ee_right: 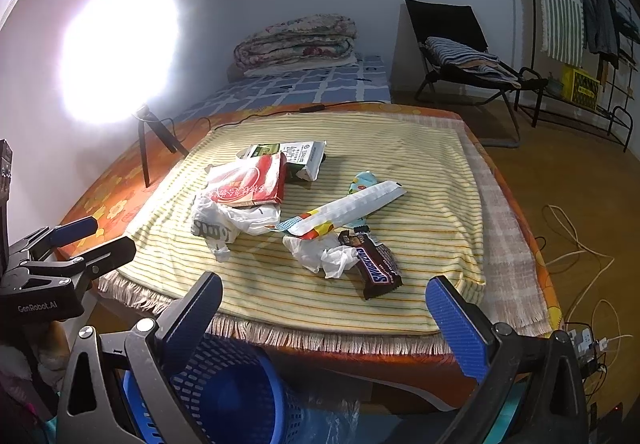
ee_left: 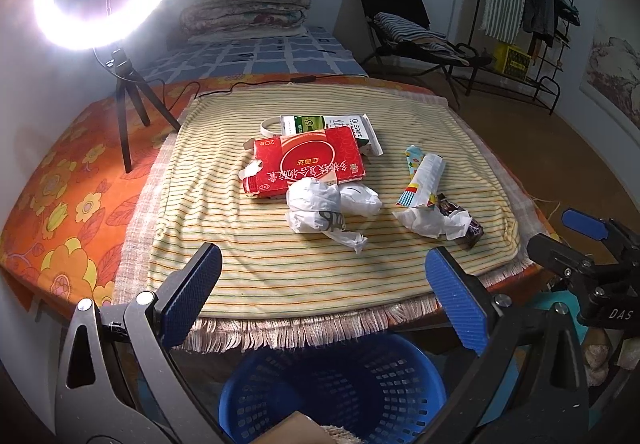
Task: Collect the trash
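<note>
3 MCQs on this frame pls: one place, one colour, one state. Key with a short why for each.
1. Where is the blue basket?
A. on the striped cloth
B. below the near edge of the table
C. on the chair

2. What colour is the flat box lying partly over the green-and-white carton?
A. red
B. black
C. purple

3. How do the left gripper and right gripper stand?
A. both shut on trash
B. left shut, right open
C. both open, holding nothing

Key: B, the basket shows under the fringed edge; A, its top face is red; C, each pair of fingers is spread with only cloth between.

Red carton; blue basket; yellow striped cloth.
</note>
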`<action>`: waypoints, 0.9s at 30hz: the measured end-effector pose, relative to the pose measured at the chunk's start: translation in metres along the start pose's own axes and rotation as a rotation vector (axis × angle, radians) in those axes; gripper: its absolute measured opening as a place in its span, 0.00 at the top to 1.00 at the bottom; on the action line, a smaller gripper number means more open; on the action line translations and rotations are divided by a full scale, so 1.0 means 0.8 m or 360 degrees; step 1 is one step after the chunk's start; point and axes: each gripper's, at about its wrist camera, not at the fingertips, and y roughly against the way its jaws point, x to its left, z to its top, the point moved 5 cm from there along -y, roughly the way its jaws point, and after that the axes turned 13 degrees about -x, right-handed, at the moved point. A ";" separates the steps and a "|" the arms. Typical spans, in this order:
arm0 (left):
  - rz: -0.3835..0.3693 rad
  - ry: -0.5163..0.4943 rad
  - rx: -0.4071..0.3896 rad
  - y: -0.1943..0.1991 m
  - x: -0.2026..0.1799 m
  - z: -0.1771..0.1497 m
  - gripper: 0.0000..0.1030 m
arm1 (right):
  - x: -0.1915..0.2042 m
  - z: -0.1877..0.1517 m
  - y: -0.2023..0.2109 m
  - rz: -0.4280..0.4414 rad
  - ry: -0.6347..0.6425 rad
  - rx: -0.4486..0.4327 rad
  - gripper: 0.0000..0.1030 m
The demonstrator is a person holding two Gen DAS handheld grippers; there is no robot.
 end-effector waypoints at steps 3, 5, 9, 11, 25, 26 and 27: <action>-0.0001 0.0003 0.0003 0.000 0.000 -0.001 0.00 | -0.001 -0.001 -0.001 0.0004 -0.0011 0.0009 0.00; -0.0001 0.0002 0.0003 0.000 0.000 -0.001 0.00 | -0.001 -0.002 -0.001 0.0007 -0.0014 0.0013 0.00; 0.0000 0.0002 0.0005 0.000 0.000 -0.001 0.00 | -0.001 -0.002 -0.001 0.0007 -0.0014 0.0015 0.00; -0.0002 0.0002 0.0006 0.000 0.001 -0.001 0.00 | 0.000 -0.003 -0.001 0.0009 -0.0016 0.0017 0.00; 0.0000 0.0004 0.0011 -0.001 0.002 -0.002 0.00 | 0.003 -0.006 -0.004 0.0012 -0.0018 0.0034 0.00; 0.0001 0.0003 0.0011 0.000 0.002 -0.002 0.00 | 0.003 -0.006 -0.004 0.0013 -0.0018 0.0035 0.00; 0.0000 0.0005 0.0010 -0.001 0.002 -0.002 0.00 | 0.003 -0.006 -0.004 0.0013 -0.0016 0.0035 0.00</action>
